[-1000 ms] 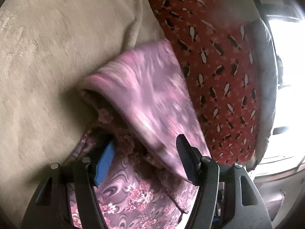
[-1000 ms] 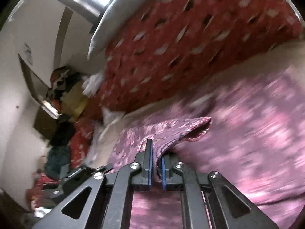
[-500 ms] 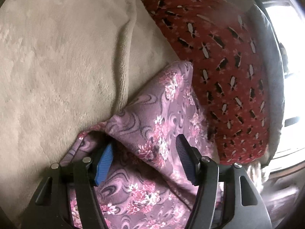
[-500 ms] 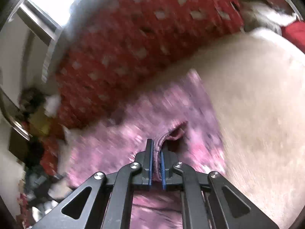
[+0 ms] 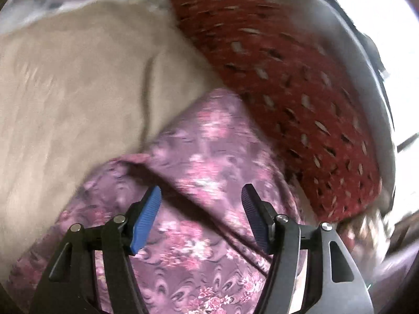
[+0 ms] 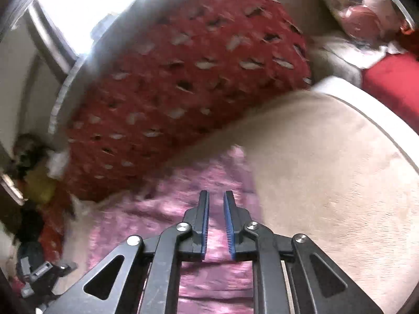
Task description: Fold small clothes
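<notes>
left wrist: left gripper [image 5: 201, 198] wide apart, nothing held, above purple cloth [image 5: 209, 157] on beige blanket [image 5: 78, 91], beside red pillow [image 5: 288, 78]. right wrist: right gripper [image 6: 216, 204] narrowly parted, empty, over cloth [image 6: 170, 209].

Red patterned cushion [image 5: 288, 83] against beige blanket [image 5: 78, 83].

garment [image 5: 209, 162]: purple-pink floral | pillow [image 5: 288, 78]: red, pale flecks (blurred) | blanket [image 5: 78, 91]: beige

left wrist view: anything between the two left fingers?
Only the purple floral garment: a folded flap with a shadowed crease crosses the gap between the open left gripper fingers. Left wrist view shows it; neither finger visibly grips.
</notes>
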`<state>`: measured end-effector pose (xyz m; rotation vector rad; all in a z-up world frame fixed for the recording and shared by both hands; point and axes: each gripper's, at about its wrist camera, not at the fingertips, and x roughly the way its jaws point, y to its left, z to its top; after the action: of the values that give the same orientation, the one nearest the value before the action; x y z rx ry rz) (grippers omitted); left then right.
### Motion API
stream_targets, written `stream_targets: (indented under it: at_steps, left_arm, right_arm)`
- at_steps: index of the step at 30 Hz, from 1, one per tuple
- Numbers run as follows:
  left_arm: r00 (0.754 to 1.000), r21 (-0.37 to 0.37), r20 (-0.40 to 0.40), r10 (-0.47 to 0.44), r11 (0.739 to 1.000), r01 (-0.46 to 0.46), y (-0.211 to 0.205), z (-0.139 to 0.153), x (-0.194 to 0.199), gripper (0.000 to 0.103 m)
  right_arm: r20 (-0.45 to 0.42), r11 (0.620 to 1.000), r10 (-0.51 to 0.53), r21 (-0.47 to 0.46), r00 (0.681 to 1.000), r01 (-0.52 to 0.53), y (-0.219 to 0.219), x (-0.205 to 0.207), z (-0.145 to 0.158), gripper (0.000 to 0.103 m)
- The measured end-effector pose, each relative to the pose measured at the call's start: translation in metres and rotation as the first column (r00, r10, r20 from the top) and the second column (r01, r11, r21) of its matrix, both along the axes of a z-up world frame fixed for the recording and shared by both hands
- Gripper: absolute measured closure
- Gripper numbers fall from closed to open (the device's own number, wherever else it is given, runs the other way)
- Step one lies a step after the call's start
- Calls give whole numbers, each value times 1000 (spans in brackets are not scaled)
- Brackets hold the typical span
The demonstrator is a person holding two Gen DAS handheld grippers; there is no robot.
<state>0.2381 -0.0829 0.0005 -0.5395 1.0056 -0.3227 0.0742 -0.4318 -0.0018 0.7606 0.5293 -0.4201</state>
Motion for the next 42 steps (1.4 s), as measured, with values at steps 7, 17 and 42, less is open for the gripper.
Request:
stream_targets:
  at_steps: [7,17,42]
  left_arm:
    - [986,236,-71,-148,958,161,-42,-40,28,36]
    - [963,349,-92,-253,898,269,-51,-32,-5,35]
    - [821,51,-453,-349,909,415,188,-20,-131,35]
  right_arm:
    - [-198,981,183,-26,963,-192,40,35,-57,77]
    - [-368,948,316,83,874,-307,68,-38,-50,59]
    - [-341,955,298,113,892,-276,118,-212,-35,18]
